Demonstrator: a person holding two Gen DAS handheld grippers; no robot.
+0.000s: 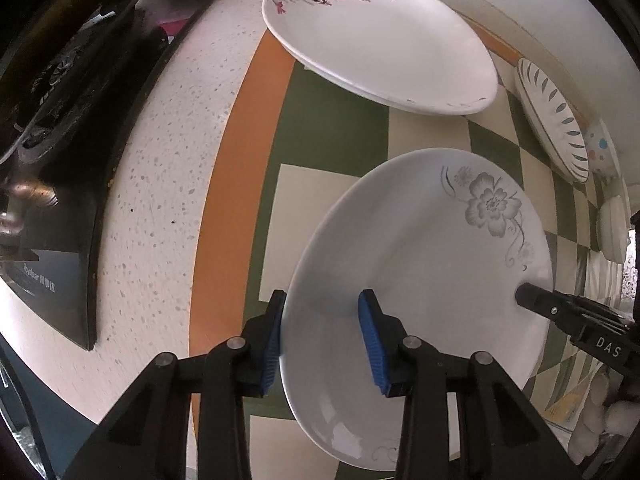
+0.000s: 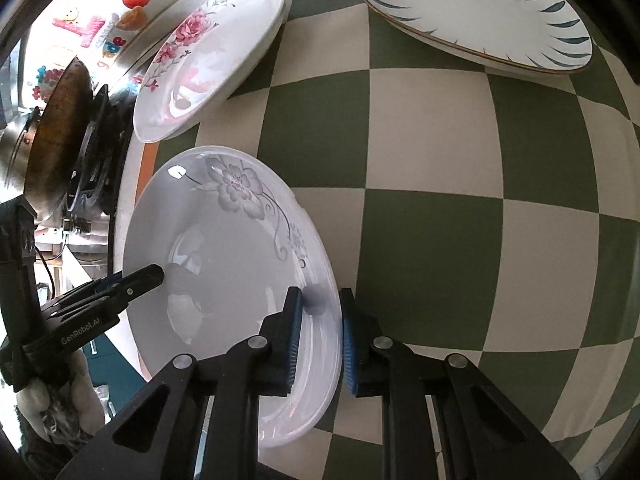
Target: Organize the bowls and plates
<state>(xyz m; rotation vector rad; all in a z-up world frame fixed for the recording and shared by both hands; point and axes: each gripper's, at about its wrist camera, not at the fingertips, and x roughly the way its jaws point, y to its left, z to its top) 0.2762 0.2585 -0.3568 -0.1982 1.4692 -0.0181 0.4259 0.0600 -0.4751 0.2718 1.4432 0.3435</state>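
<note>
Left gripper (image 1: pixel 322 336) and right gripper (image 2: pixel 318 338) are straddling opposite rims of the white grey-flowered ceramic plate (image 2: pixel 224 264), jaws narrowed onto the rims, sharing its weight for a level lift.

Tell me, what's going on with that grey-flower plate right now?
Left tool and right tool each straddle opposite rims of the grey-flower plate; contact unclear. Plate on the checkered mat. Pink-rose plate close beyond, nothing blocking.

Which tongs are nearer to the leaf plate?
Right. The right tongs straddle the grey-flower plate at the rim facing the leaf plate; the left tongs are at its opposite rim.
</note>
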